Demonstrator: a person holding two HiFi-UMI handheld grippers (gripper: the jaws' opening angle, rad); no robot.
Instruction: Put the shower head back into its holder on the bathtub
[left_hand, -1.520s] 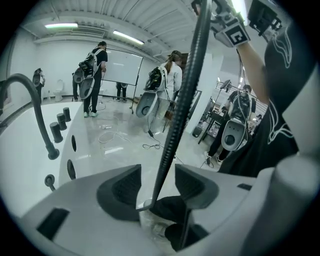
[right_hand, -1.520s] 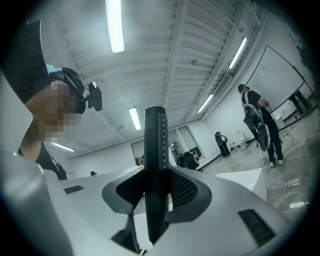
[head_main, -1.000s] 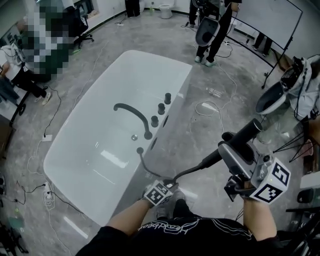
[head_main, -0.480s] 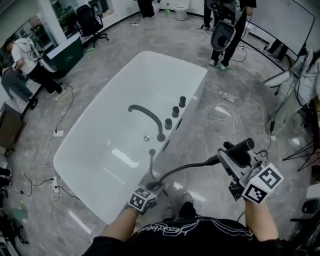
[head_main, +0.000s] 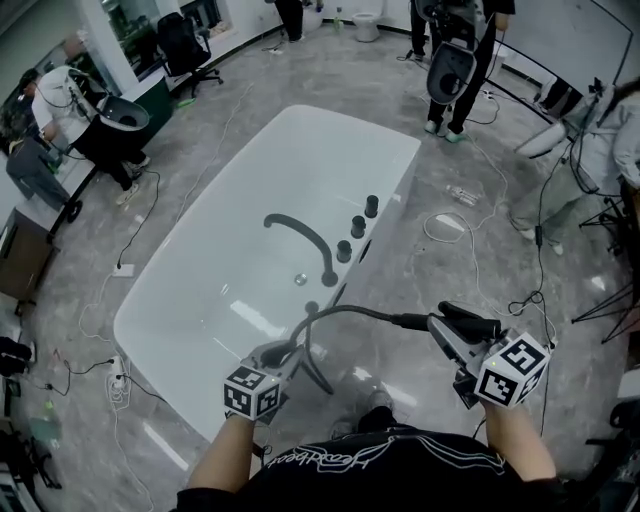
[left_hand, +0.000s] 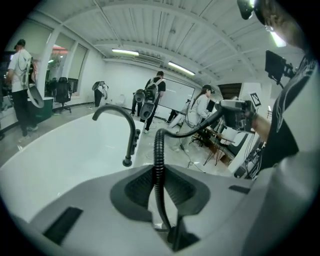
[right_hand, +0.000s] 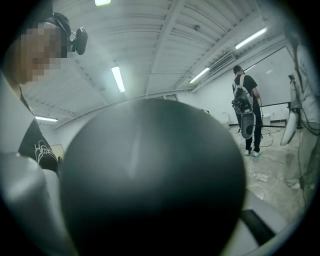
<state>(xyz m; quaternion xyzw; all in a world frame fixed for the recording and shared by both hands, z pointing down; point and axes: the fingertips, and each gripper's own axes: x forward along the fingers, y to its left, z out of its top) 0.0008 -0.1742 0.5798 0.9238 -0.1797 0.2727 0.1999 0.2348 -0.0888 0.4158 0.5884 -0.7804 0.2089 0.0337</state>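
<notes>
In the head view the white bathtub (head_main: 230, 270) carries a black faucet (head_main: 300, 240), three knobs (head_main: 357, 225) and a small dark holder hole (head_main: 312, 308) on its near rim. My left gripper (head_main: 285, 352) hovers over that rim, shut on the black ribbed hose (head_main: 350, 312). In the left gripper view the hose (left_hand: 159, 150) runs up between the jaws of the left gripper (left_hand: 159, 185). It arcs right to the black shower head (head_main: 470, 322), held by my right gripper (head_main: 455, 330), whose jaws have just been closing a little on it. The dark head (right_hand: 150, 180) fills the right gripper view.
Grey floor surrounds the tub, with a coiled white cable (head_main: 440, 225) to its right. Other people stand at the far end (head_main: 450, 60) and at the left (head_main: 70, 110). An office chair (head_main: 185, 45) and tripod legs (head_main: 600, 300) are nearby.
My left gripper has risen and moved left along the hose, over the tub's rim. My right gripper has come down with the shower head, which now lies nearly level.
</notes>
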